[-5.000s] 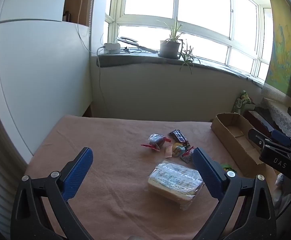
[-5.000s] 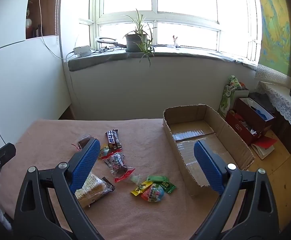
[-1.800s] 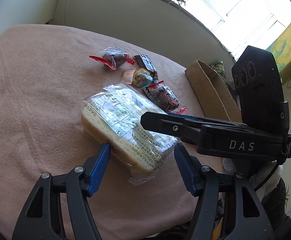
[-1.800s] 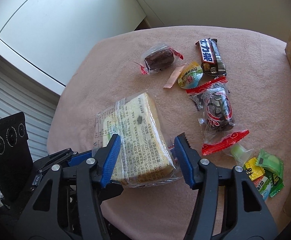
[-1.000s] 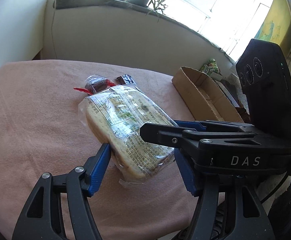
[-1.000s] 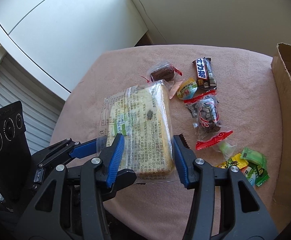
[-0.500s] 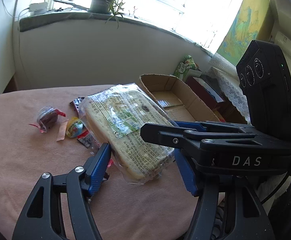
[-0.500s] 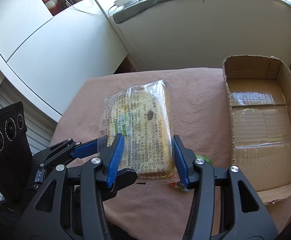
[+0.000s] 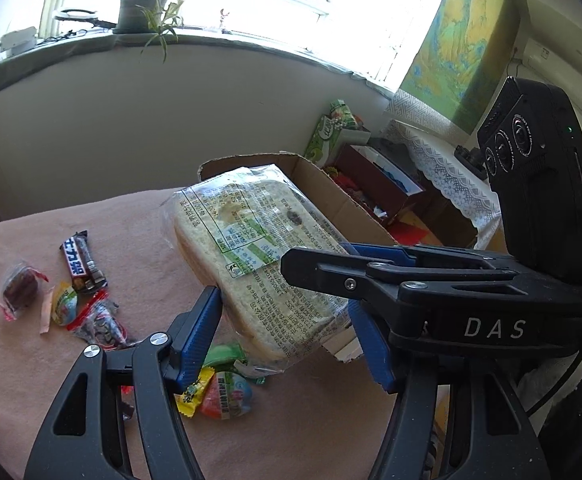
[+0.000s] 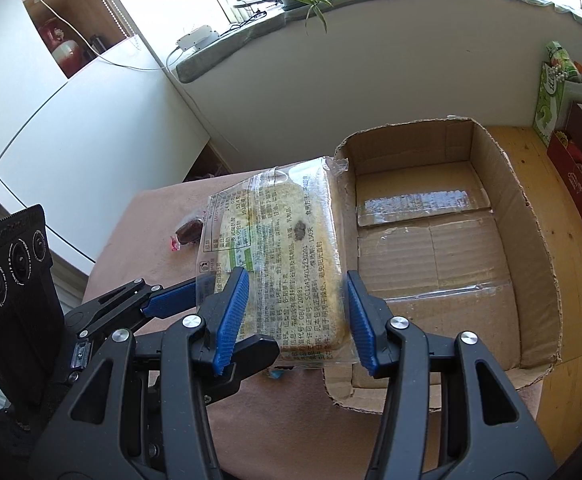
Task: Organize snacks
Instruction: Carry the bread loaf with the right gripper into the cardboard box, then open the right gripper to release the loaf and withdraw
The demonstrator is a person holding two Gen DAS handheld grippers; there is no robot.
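- Right wrist view shows your right claw (image 10: 293, 316) clamped on the near end of the wrapped bread pack (image 10: 279, 256); both blue pads press on its sides.
- Your left claw (image 9: 287, 334) grips the same pack from the other side, so the bread hangs between the two claws, above the pink-covered worktop (image 9: 31, 360) and not resting on it.
- The pack is just at the near-left corner of the open cardboard box (image 10: 531, 280), and its far end touches or overlaps the box rim; the box looks empty.
- I judge that the step in hand is carrying the bread to the box, and it is not yet inside.
- For the next move, bring both claws together over the box floor, lower the pack flat, and only then open them.
- Small snacks, such as the chocolate bar (image 9: 79, 264) and the candy packets (image 9: 219, 392), wait on the worktop.
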